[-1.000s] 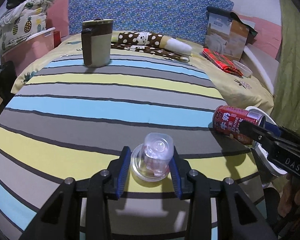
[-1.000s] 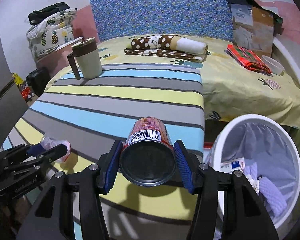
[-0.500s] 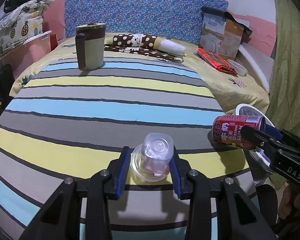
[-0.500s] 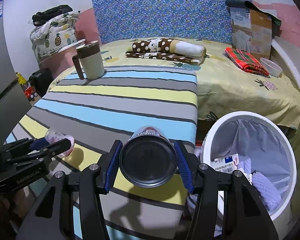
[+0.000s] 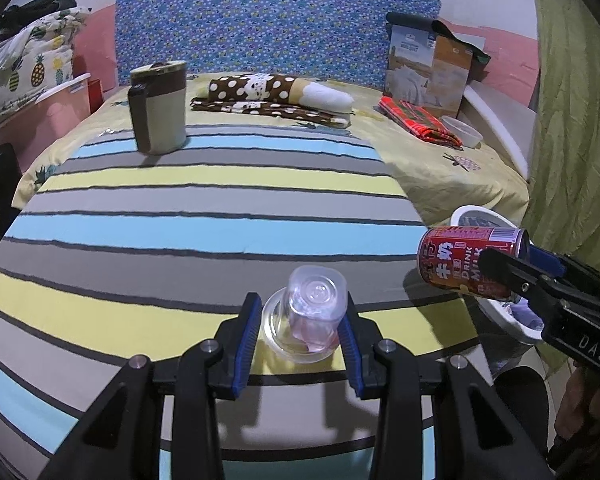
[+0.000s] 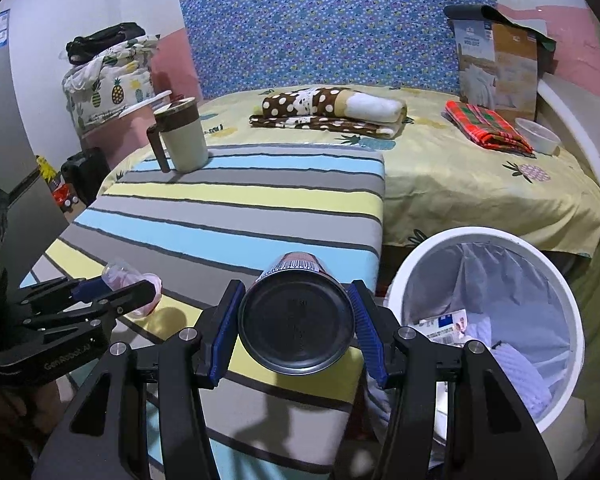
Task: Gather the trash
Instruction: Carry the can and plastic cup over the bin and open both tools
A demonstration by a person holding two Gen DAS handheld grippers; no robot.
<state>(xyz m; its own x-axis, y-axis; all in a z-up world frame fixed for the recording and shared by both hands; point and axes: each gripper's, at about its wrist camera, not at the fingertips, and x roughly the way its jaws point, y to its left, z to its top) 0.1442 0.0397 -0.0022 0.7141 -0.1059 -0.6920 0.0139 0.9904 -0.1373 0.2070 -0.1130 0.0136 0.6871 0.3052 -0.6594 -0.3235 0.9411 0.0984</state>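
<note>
**Both tongs loaded beside the bin**

While the red milk-drink can (image 6: 296, 322) sits clamped between the blue pads of my right gripper (image 6: 296, 332), its dark base faces my camera and its body points away from me, lifted clear of the striped cushion (image 6: 236, 216). From the left wrist view the same can (image 5: 470, 262) lies on its side in the air, just past the cushion's right edge, with the rim of the white bin (image 5: 480, 216) showing behind it.

My left gripper (image 5: 302, 330) is closed part-way on a small clear plastic bottle (image 5: 314, 312) — the pads press its sides, and its squarish bottom points away from me. Something pink shows inside it. It hangs just above the yellow and grey stripes, casting a shadow there.

To my right stands the bin (image 6: 488, 236), lined with a pale bag and already holding a printed wrapper (image 6: 446, 324) and some bluish cloth — the can is beside its rim, not over it.

Farther off, a beige mug (image 5: 158, 114) with a brown handle stands upright at the cushion's far end, and beyond it a polka-dot blanket (image 5: 272, 98) is on the yellow bedsheet.
</note>
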